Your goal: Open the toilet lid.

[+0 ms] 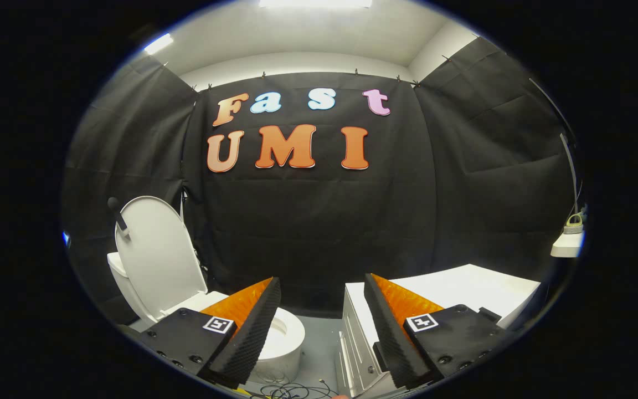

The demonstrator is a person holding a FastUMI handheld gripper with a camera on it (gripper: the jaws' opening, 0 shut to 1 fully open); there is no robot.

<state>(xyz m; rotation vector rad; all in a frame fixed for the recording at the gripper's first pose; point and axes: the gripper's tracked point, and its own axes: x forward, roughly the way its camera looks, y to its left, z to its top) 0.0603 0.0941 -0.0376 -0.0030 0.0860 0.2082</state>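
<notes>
White lid (155, 252) stands upright, long axis vertical, behind the bowl (283, 338); we see it left of and beyond our gripper (322, 332), fingers wide apart, empty.

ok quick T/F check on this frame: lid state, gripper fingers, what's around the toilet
1. The toilet lid stands raised, upright. True.
2. The gripper is shut on the lid. False: its fingers are spread apart with nothing between them, and the lid stands beyond them to the left.
3. A white cabinet stands across from the toilet, beyond the right finger. True.
4. The toilet bowl is covered. False: its opening is exposed.
5. Cables lie on the floor near the bowl. True.
</notes>
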